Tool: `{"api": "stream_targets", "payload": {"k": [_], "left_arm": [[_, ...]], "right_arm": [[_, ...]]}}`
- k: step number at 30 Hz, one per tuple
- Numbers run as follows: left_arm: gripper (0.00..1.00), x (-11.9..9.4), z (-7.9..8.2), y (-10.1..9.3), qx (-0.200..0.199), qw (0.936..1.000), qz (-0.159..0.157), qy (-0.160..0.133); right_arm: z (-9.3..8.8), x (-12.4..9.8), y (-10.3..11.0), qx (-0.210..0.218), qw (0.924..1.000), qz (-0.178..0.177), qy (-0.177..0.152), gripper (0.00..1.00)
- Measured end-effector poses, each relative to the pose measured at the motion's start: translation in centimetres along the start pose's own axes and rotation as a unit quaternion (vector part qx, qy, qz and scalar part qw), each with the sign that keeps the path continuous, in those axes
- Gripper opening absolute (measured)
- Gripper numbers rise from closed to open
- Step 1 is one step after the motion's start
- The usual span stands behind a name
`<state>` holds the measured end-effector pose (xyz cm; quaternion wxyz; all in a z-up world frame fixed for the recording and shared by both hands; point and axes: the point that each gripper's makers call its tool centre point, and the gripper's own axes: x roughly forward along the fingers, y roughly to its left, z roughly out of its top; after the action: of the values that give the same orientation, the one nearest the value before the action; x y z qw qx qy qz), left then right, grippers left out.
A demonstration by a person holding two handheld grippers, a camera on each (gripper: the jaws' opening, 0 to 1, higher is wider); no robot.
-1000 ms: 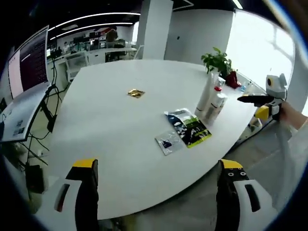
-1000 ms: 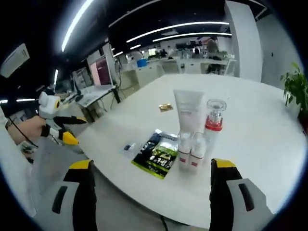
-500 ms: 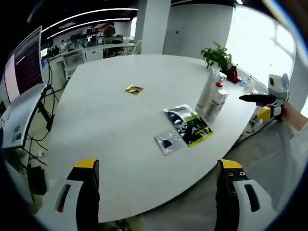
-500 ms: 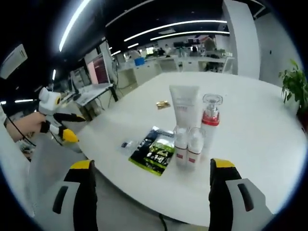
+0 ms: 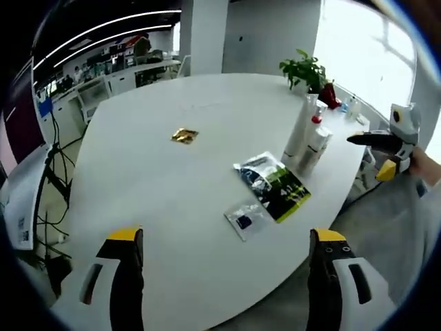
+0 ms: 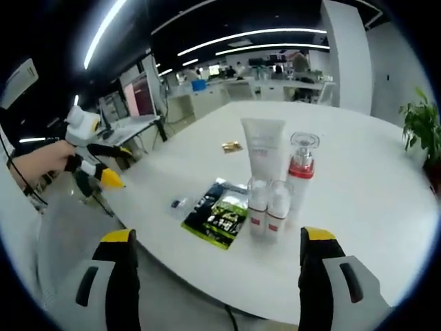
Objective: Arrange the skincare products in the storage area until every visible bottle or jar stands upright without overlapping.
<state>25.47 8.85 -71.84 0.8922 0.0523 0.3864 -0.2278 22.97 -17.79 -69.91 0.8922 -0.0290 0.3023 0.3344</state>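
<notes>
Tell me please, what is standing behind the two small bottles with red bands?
Behind the two small bottles stand an upright white tube and a red-collared pump bottle with a clear cap. Their lower parts are covered by the small bottles, so their bases cannot be seen.

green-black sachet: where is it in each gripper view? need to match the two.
Left gripper view: the green-black sachet lies flat right of centre on the white table, just left of the standing bottles.
Right gripper view: it lies left of centre, beside the two small bottles.
Shared landmark: the gold packet, farther across the table.
</notes>
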Motion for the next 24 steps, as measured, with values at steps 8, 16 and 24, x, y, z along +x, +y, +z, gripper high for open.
{"api": "stream_targets", "payload": {"k": [8, 16, 24], "left_arm": [[0.95, 1.8, 1.4, 0.9, 0.016, 0.9998, -0.005, 0.011], [0.95, 3.0, 2.3, 1.2, 0.029, 0.9993, -0.011, 0.022], [0.92, 4.8, 3.8, 2.2, 0.033, 0.9989, -0.017, 0.03]], "right_arm": [[-0.2, 0.1, -0.7, 0.015, 0.9999, -0.006, 0.003, 0.97], [-0.3, 0.0, -0.5, 0.011, 0.9999, -0.006, 0.005, 0.97], [-0.7, 0.1, -0.6, 0.012, 0.9998, -0.01, 0.012, 0.97]]}}
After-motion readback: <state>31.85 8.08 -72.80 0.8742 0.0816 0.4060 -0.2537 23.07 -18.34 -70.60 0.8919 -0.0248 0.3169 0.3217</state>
